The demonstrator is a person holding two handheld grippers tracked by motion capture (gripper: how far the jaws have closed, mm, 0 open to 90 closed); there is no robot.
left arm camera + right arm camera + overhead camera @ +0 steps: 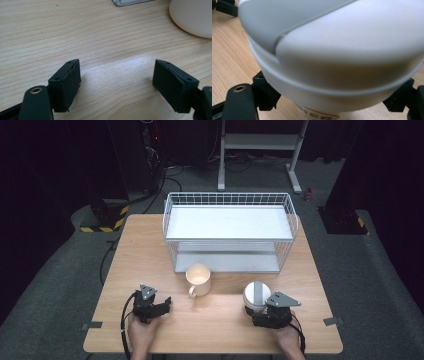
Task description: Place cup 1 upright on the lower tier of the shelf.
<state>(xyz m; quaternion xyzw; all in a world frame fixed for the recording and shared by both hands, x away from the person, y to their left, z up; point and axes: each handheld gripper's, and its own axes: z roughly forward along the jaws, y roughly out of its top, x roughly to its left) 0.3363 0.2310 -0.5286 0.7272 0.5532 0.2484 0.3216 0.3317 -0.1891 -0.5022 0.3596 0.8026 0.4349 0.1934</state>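
White cup with a lid is sitting between the jaws of the right gripper (260,307).

Black jaws of the right gripper are hugging the lidded cup (256,295) on both sides, and it looks like they are gripping it, so the grabbing step is going on. Beside that cup, to its left, the cream mug (199,280) is standing, and farther left the left gripper (161,306) is waiting with jaws wide and holding nothing. Behind the cup is the wire basket (230,200). Next, I think, comes a steady lift, keeping the cup upright.
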